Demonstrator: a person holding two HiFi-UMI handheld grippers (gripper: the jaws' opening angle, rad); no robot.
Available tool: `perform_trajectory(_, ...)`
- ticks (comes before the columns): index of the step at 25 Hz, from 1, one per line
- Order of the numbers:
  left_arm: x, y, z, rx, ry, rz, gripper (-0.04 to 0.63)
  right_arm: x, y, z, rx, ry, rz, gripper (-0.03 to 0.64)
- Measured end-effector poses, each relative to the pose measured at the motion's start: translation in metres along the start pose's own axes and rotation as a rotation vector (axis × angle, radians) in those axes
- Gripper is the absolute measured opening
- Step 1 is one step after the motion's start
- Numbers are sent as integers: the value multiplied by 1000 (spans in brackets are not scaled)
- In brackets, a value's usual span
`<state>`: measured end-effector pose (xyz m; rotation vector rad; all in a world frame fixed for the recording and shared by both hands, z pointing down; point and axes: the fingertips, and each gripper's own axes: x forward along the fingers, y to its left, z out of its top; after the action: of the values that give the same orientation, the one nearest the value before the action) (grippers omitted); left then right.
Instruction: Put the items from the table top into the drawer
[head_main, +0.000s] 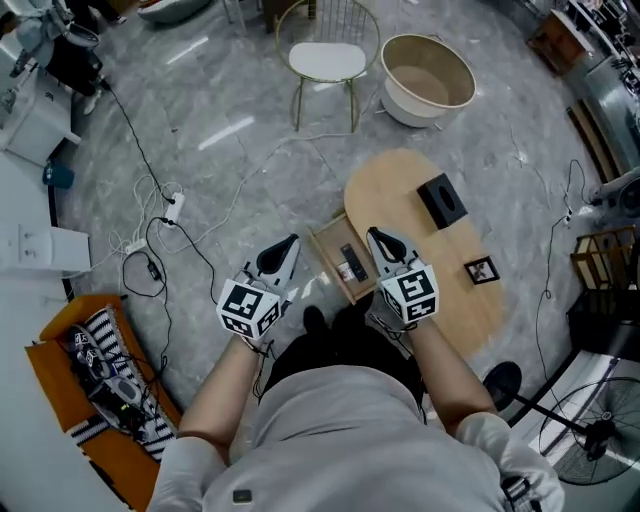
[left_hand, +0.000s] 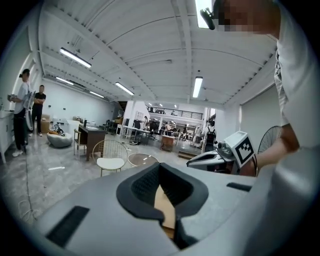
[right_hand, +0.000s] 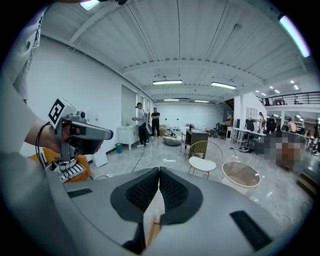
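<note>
Left gripper (head_main: 290, 243): held up in the air over the floor, left of the table; in its own view the two dark pads (left_hand: 142, 186) meet at their tips with nothing between them.
Right gripper (head_main: 372, 234): held up level with the left one and just beside it, over the drawer; in its own view the pads (right_hand: 172, 189) are pressed together at the tips and hold nothing.
Table (head_main: 400, 190): oval, pale wood, on the grey floor below and to the right of both grippers.
Drawer (head_main: 324, 262): pulled out from the table's left edge and standing open.
Drawer contents (head_main: 350, 264): a dark oblong piece and a small piece with red and white on it; too small to name.
Black box (head_main: 441, 200): on the table top toward its far end, near the right edge, well apart from both pairs of fingers and touched by neither.
Marker card (head_main: 481, 270): a black-and-white square lying flat near the table's right edge, nearer the person than the black box and apart from it.
Box relative to drawer: on the table top, outside the drawer and across the table from it.
White chair (head_main: 327, 60): on the floor beyond the table's far end.
Round tub (head_main: 428, 75): beside the chair, on its right.
Cables (head_main: 170, 215): looped across the floor left of the drawer.
</note>
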<state>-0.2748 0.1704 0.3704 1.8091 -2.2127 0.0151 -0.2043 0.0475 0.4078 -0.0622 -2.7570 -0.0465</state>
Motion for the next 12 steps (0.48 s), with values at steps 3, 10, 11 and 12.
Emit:
perform_trajectory(3, -14, -15, 24, 37, -29, -31, 9, -26, 5, 27, -15, -43, -24, 29)
perform_trajectory(10, -30, -67, 75, 99, -80, -134, 9, -107, 4, 82, -19, -152, -102, 29)
perform_trajectory(11, -30, -75, 82, 108, -89, -150, 9, -119, 2, 87, -19, -163, -113, 29)
perform_trajectory(12, -29, -84, 90, 114, -97, -165, 9, -130, -2, 91, -18, -173, -124, 29)
